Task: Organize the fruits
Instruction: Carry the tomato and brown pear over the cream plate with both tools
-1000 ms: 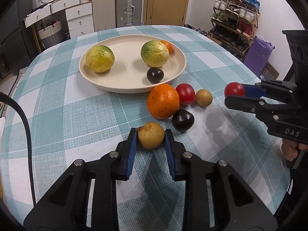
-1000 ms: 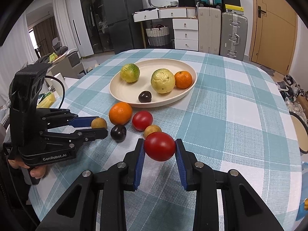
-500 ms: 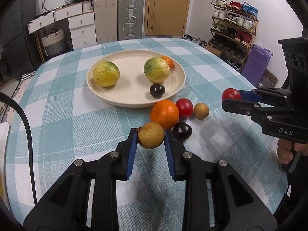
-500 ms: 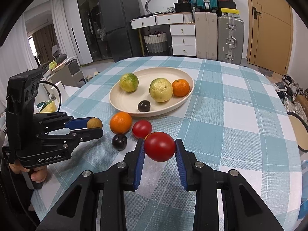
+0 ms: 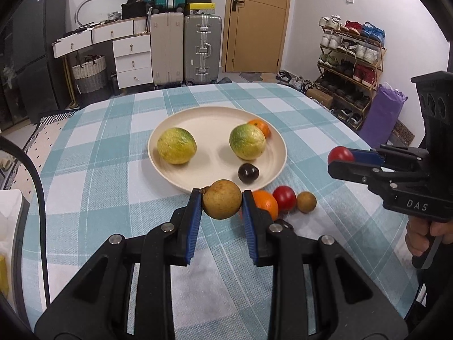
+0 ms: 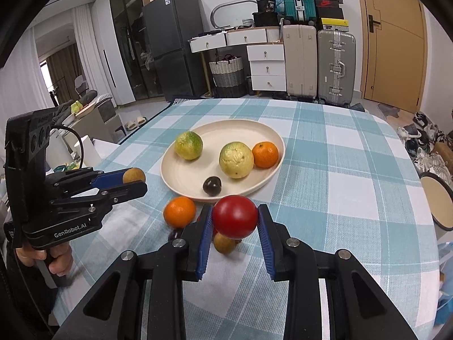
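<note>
Both claws have risen off the tabletop (image 5: 93, 170) since a second ago, and we carry a fruit in each. Our left claw (image 5: 222, 202) pinches a brown fruit (image 5: 222, 202) just short of the near rim of the plate (image 5: 215, 124); our right claw (image 6: 234, 221) pinches a red fruit (image 6: 234, 221) above the loose pile. Four fruits already lie in the plate. Left on the cloth near that rim are an orange (image 6: 179, 211), a red one (image 5: 284, 198), a small brown one (image 5: 306, 201) and a dark one, mostly hidden. We judge the job about half done.
</note>
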`<state>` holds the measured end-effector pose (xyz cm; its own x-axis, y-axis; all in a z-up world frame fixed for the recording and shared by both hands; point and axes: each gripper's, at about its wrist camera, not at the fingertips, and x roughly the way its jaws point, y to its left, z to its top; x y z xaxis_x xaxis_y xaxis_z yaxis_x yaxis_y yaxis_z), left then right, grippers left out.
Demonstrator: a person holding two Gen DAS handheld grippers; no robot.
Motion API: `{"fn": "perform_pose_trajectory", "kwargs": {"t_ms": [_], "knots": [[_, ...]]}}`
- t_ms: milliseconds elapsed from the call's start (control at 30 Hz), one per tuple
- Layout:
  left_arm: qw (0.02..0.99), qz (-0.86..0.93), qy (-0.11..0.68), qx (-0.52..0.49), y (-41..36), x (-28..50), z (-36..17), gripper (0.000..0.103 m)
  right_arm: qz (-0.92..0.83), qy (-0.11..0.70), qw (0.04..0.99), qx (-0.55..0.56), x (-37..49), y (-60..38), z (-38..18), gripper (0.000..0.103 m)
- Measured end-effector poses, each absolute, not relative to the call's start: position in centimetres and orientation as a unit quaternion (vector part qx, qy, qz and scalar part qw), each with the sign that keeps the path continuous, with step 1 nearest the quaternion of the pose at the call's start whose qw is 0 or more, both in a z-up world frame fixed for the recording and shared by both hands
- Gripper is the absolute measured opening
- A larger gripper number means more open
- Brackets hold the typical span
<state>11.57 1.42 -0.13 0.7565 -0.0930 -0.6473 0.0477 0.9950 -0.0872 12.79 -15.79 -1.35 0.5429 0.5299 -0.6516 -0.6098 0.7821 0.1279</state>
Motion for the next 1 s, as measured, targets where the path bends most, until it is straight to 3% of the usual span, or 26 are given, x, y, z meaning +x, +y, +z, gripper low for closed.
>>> {"fn": "perform_pose_trajectory", "kwargs": {"t_ms": [1000], "knots": [[0.936,-0.029,0.349,-0.026,2.4,17.9,-2.1,0.025,0.344,0.378,0.857,-0.066,17.5,-11.4,-2.4,0.032]]}}
